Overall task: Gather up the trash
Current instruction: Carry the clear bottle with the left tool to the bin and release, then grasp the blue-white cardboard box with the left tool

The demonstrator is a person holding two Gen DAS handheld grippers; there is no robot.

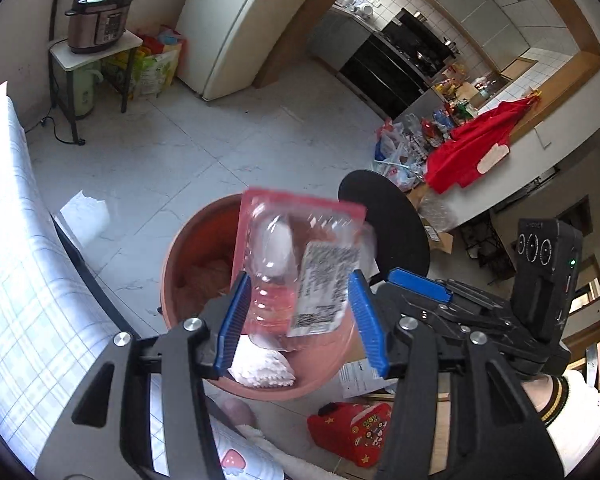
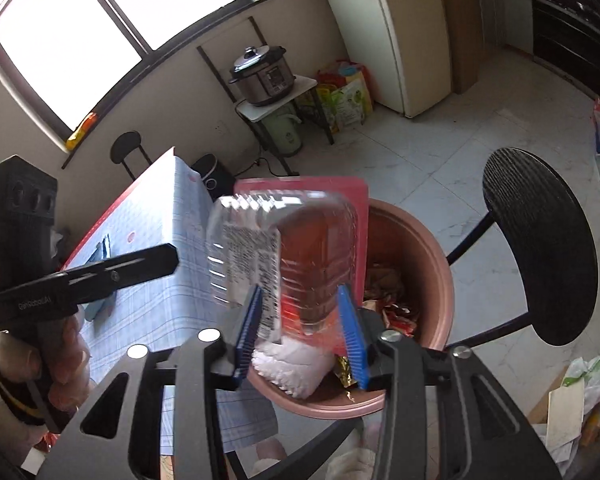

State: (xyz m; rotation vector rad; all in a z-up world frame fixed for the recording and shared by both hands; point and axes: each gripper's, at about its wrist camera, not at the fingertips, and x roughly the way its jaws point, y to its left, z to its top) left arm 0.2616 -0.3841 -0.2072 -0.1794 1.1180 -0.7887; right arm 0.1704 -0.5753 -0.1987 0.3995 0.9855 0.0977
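Right wrist view: the right gripper (image 2: 300,320) is clamping a clear plastic blister package (image 2: 284,240) with a red backing card. Its two blue pads are pressing on the lower end of the package, one on each side. The package is standing roughly upright, with a printed white label running down its left part. It is hanging just above the near rim of a reddish-brown trash tub (image 2: 432,260). A white crumpled paper towel (image 2: 292,368) is lying in the tub at the near wall, and coloured snack wrappers (image 2: 392,308) are lying deeper inside. A black round stool (image 2: 540,248) is standing just beside the tub on the right. A table with a blue checked cloth (image 2: 160,220) is standing just beside it on the left. An electric pressure cooker (image 2: 264,72) is sitting on a small stand by the far wall.

Left wrist view: the left gripper (image 1: 300,320) is pointing down toward the tub with its blue pads standing apart. The package is showing, blurred, in the gap between them. From the right wrist camera, the left gripper's black tip is standing clear of the package, over the table side. The person's left hand (image 2: 64,360) is gripping its handle.
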